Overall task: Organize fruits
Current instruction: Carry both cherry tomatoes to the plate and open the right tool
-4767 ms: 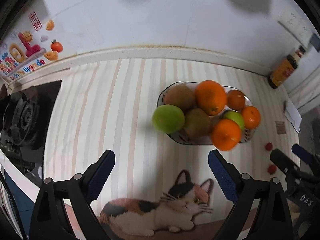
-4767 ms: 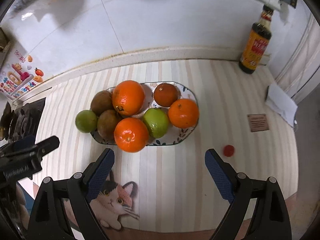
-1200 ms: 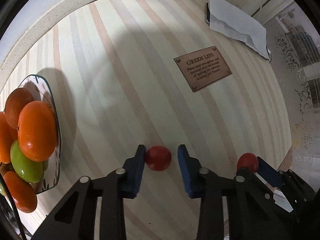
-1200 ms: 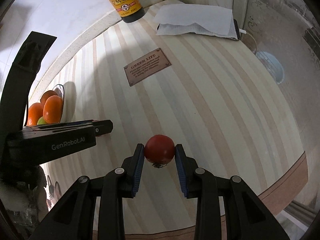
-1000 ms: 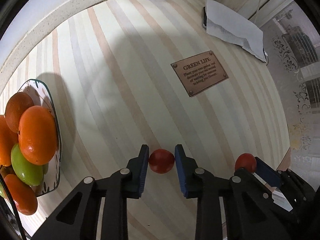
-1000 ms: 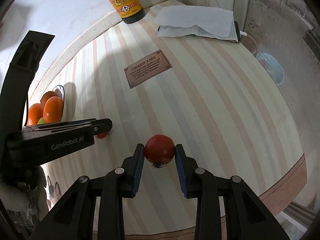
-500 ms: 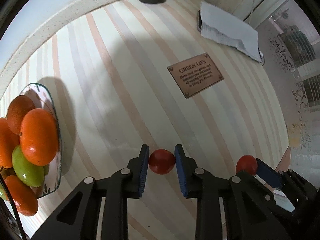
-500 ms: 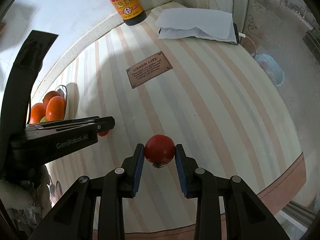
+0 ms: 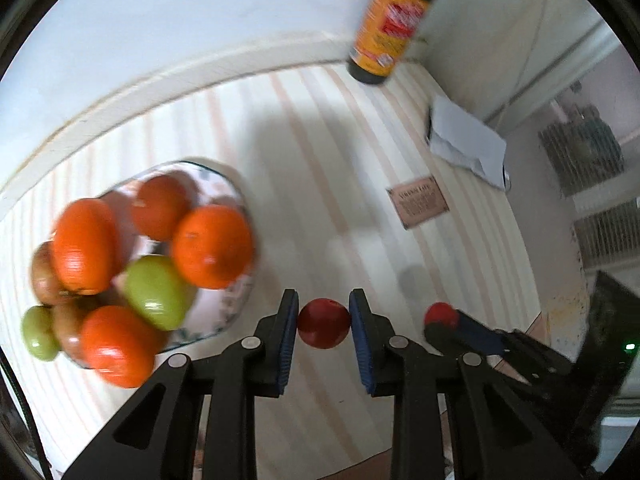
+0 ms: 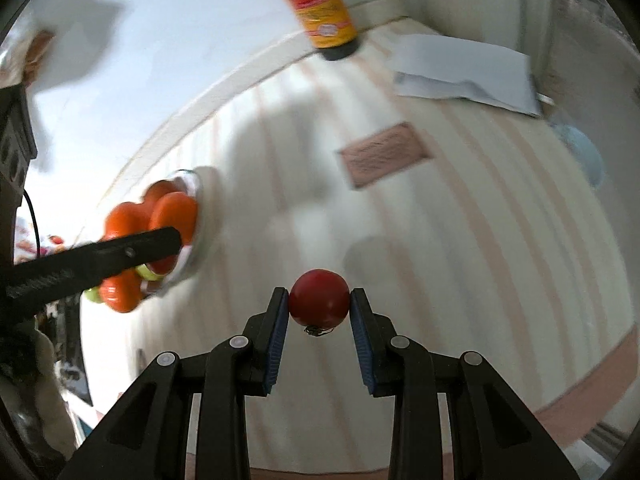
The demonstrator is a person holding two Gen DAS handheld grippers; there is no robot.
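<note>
My left gripper (image 9: pixel 324 322) is shut on a small red tomato (image 9: pixel 324 328) and holds it above the striped counter. My right gripper (image 10: pixel 319 305) is shut on a second red tomato (image 10: pixel 319 298), also lifted; that tomato shows in the left wrist view (image 9: pixel 440 314) to the right. The patterned fruit plate (image 9: pixel 236 296), piled with oranges (image 9: pixel 212 246), green fruit (image 9: pixel 158 292) and brown fruit, lies left of the left gripper. In the right wrist view the plate (image 10: pixel 196 196) sits far left, partly hidden behind the left gripper's finger (image 10: pixel 100 260).
A soy sauce bottle (image 9: pixel 390 28) stands at the back wall. A folded white paper (image 9: pixel 466 142) and a small brown plaque (image 9: pixel 418 206) lie on the counter at the right. The counter's front edge (image 10: pixel 592 380) runs close below the grippers.
Both grippers have lifted with their tomatoes and swung left toward the plate. The plate is now much larger in the left wrist view. The frames are blurred by motion.
</note>
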